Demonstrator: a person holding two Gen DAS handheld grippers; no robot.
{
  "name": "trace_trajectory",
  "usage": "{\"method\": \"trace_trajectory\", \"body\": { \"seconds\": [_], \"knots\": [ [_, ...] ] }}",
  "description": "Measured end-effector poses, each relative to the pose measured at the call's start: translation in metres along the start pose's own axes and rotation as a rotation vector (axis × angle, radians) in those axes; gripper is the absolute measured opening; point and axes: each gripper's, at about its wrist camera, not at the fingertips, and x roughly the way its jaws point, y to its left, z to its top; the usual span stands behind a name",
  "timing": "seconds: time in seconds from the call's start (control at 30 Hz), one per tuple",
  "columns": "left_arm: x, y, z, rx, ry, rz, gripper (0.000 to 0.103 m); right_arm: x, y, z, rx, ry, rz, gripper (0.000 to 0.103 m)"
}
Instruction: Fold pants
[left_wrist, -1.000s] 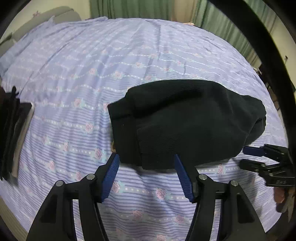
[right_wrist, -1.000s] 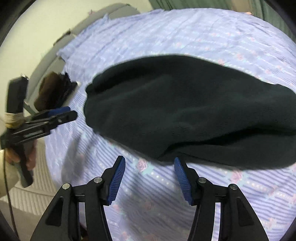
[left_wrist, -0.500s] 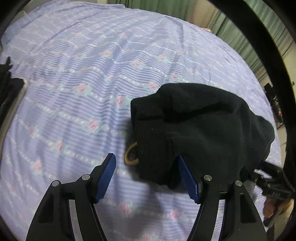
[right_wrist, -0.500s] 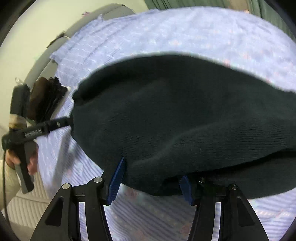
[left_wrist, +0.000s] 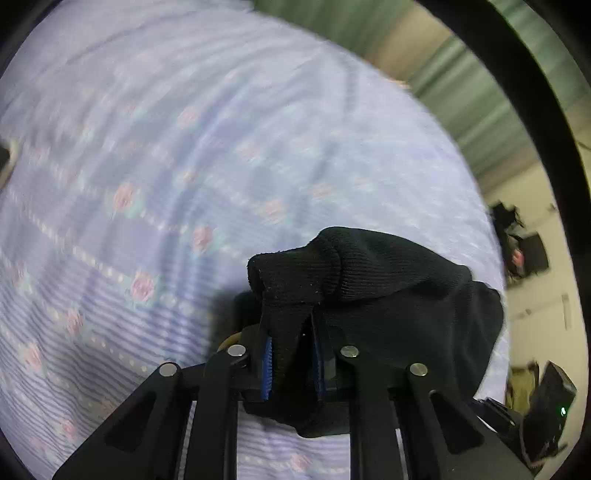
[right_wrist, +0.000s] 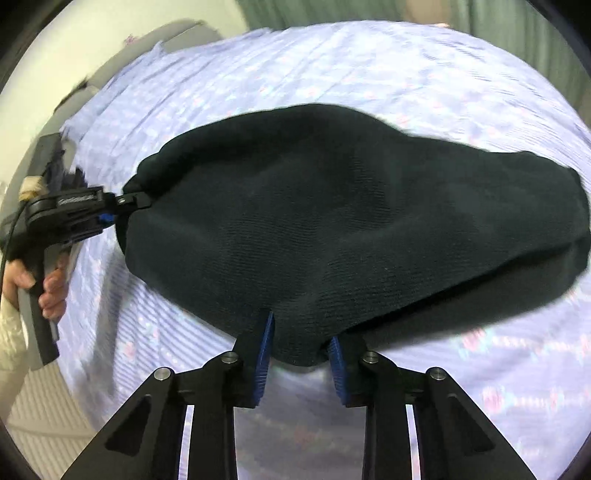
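Observation:
The black knit pants (right_wrist: 332, 221) lie folded on a lilac flowered bedsheet (right_wrist: 406, 74). My left gripper (left_wrist: 291, 363) is shut on a corner of the pants (left_wrist: 369, 280), with cloth bunched between its blue pads. It also shows in the right wrist view (right_wrist: 125, 201), clamped on the left end of the pants. My right gripper (right_wrist: 301, 362) has its blue pads closed in on the near edge of the pants, with cloth pinched between them.
The bedsheet (left_wrist: 147, 166) spreads wide to the left and far side. Green curtains (left_wrist: 461, 92) hang beyond the bed. Dark items (left_wrist: 524, 243) sit on the floor at the right. A grey headboard (right_wrist: 147, 48) lies at far left.
Both grippers went from open to closed on the pants. The left took the corner and the right took the near edge. The pants' left end has lifted off the sheet.

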Motion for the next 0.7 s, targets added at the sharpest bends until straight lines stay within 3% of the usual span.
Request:
{"method": "trace_trajectory", "body": {
  "seconds": [0.13, 0.23, 0.33, 0.43, 0.47, 0.53, 0.6, 0.67, 0.7],
  "knots": [
    [0.014, -0.001, 0.004, 0.106, 0.108, 0.006, 0.018, -0.005, 0.002, -0.020, 0.066, 0.014, -0.030, 0.028],
    [0.043, 0.012, 0.010, 0.109, 0.198, 0.005, 0.018, 0.000, 0.012, -0.034, 0.058, 0.041, -0.103, 0.028],
    [0.053, 0.007, 0.018, 0.161, 0.232, 0.022, 0.020, -0.001, 0.021, -0.041, 0.076, 0.031, -0.136, 0.028],
    [0.054, -0.007, 0.025, 0.230, 0.249, 0.055, 0.021, -0.008, 0.022, -0.044, 0.080, -0.002, -0.158, 0.038],
    [0.053, -0.009, 0.025, 0.242, 0.248, 0.066, 0.021, -0.012, 0.020, -0.042, 0.082, 0.000, -0.173, 0.046],
    [0.047, -0.019, 0.024, 0.300, 0.224, 0.120, 0.026, -0.031, 0.012, -0.042, 0.098, -0.033, -0.235, 0.053],
    [0.033, -0.038, 0.018, 0.391, 0.169, 0.235, 0.034, -0.058, -0.002, -0.038, 0.119, -0.091, -0.326, 0.059],
    [0.005, -0.065, 0.011, 0.471, 0.038, 0.350, 0.051, -0.084, -0.021, -0.034, 0.160, -0.162, -0.394, 0.071],
    [-0.013, -0.082, 0.006, 0.508, -0.039, 0.359, 0.061, -0.098, -0.033, -0.033, 0.191, -0.205, -0.418, 0.073]
  ]
}}
